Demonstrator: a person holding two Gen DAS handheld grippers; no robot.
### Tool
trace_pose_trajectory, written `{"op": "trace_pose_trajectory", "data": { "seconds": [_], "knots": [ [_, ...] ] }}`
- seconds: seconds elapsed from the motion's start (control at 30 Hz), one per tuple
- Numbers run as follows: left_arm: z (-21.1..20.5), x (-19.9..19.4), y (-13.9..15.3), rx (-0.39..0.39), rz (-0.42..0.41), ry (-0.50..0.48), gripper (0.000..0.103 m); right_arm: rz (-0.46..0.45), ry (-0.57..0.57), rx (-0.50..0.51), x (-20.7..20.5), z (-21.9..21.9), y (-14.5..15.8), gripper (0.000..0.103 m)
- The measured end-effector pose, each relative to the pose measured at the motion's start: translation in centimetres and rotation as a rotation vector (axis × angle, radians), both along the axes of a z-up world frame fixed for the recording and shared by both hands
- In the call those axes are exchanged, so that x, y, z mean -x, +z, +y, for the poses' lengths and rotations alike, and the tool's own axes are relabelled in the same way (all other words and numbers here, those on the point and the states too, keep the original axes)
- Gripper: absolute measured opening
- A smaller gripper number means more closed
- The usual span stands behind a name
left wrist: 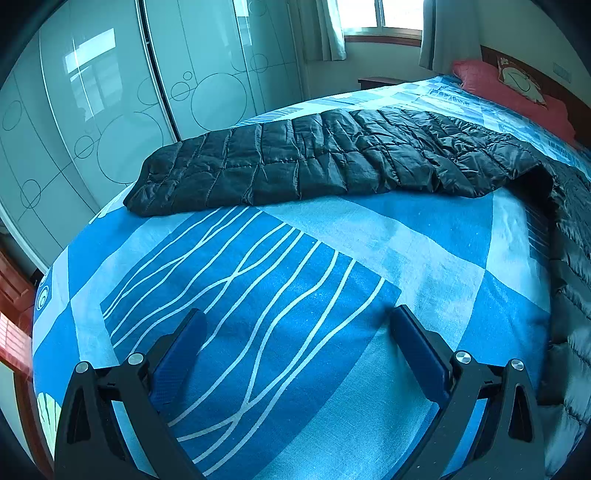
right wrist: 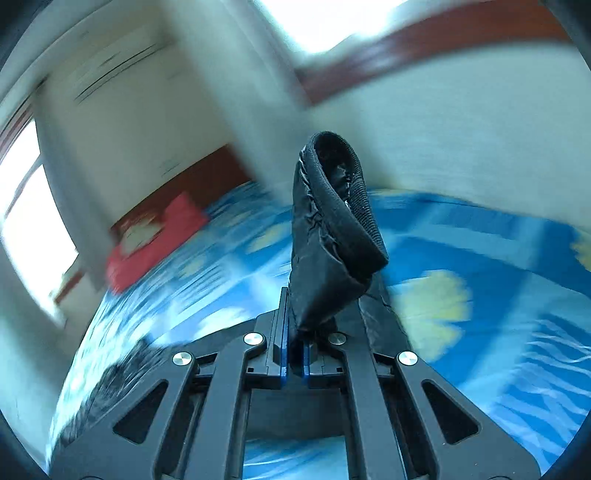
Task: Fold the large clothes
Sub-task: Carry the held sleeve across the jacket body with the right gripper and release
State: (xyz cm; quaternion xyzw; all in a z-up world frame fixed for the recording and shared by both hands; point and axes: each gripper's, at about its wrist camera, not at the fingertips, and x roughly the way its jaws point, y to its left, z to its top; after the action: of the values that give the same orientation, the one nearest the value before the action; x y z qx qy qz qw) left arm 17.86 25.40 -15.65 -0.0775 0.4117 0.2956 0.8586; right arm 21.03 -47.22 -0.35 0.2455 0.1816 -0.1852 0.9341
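Observation:
A black quilted puffer jacket [left wrist: 332, 155] lies on the blue patterned bed. One sleeve stretches flat across the bed towards the left, and the body runs down the right edge of the left wrist view. My left gripper [left wrist: 295, 325] is open and empty, low over the bedspread, well short of the sleeve. My right gripper [right wrist: 293, 317] is shut on the cuff of the other black sleeve [right wrist: 332, 229], which stands up from between the pads with its opening showing. The right wrist view is blurred by motion.
The bedspread [left wrist: 258, 295] covers a large bed. A red pillow [left wrist: 517, 92] lies at the headboard end and also shows in the right wrist view [right wrist: 155, 240]. Glass wardrobe doors [left wrist: 110, 110] stand beyond the bed's far edge. A curtained window [left wrist: 380, 18] is at the back.

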Motion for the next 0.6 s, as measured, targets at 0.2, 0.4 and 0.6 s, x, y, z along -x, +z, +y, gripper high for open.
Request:
{"op": "trace_pose_trajectory", "data": {
  "seconds": [0.2,0.4,0.6],
  "knots": [
    [0.0,0.2,-0.1,-0.002,-0.015,0.001,0.099,0.089,0.239,0.114,-9.2,14.4,-1.5,0.005],
    [0.2,0.4,-0.2,0.014,-0.036,-0.001,0.099,0.185,0.429,0.194,-14.8,28.5,-4.3,0.005],
    [0.3,0.6,-0.3,0.019,-0.05,-0.003,0.099,0.239,0.583,0.223,-16.5,38.9,-6.3,0.005]
  ]
}}
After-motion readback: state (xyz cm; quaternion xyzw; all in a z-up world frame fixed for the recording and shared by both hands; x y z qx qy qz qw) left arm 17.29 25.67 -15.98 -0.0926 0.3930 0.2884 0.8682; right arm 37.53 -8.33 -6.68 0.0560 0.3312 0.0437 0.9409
